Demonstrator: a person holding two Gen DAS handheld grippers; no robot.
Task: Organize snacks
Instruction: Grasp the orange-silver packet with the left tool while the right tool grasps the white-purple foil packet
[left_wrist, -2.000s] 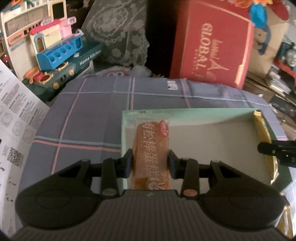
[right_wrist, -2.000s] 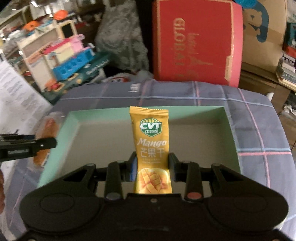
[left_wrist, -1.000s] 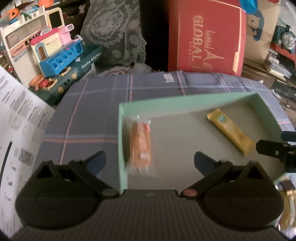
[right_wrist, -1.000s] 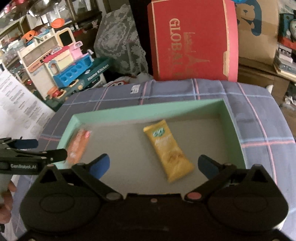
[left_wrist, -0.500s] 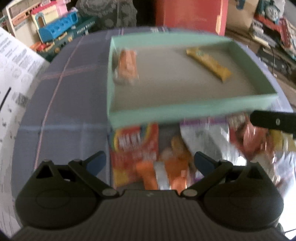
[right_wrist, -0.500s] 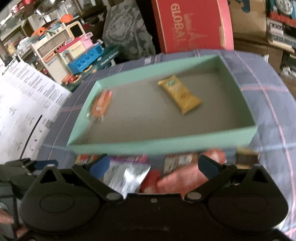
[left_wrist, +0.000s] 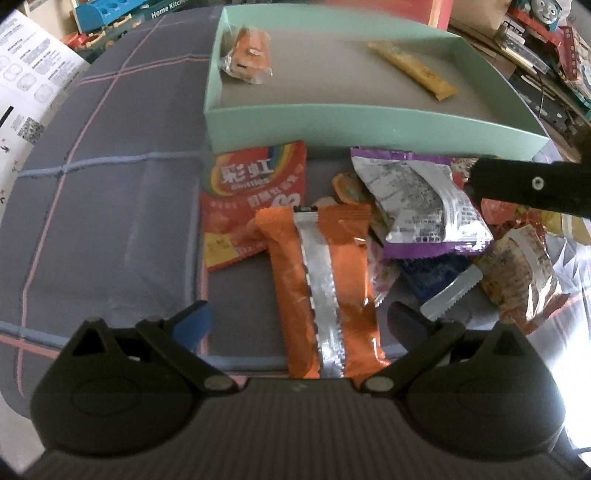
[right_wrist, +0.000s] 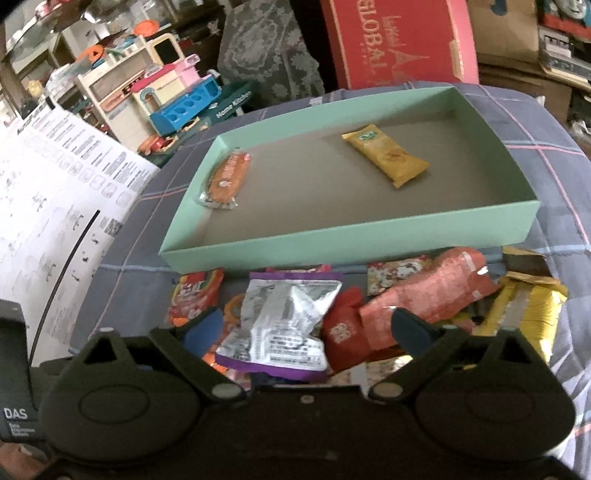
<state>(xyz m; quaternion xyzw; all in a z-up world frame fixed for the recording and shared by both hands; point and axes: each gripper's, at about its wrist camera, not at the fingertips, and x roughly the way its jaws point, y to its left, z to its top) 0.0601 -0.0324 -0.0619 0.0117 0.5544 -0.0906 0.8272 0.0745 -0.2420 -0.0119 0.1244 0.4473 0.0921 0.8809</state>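
Plaid grey cloth (left_wrist: 110, 206) covers the table. On it sits a mint-green tray (right_wrist: 369, 236) holding an orange cake bar (right_wrist: 227, 177) at its left end and a yellow mango packet (right_wrist: 388, 157) toward the right. A heap of snacks (right_wrist: 369, 306) lies just before the tray. The left gripper (left_wrist: 299, 319) stands wide over an orange packet (left_wrist: 325, 291). The right gripper (right_wrist: 310, 330), jaws just eased inward yet wide, hangs above a purple-edged silver packet (right_wrist: 284, 325), gripping nothing.

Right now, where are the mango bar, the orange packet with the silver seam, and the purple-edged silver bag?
mango bar (right_wrist: 386, 157), right wrist view, middle of yellow wrapper.
orange packet (left_wrist: 351, 269), left wrist view, orange panel beside seam.
purple-edged silver bag (left_wrist: 417, 199), left wrist view, silver printed face.
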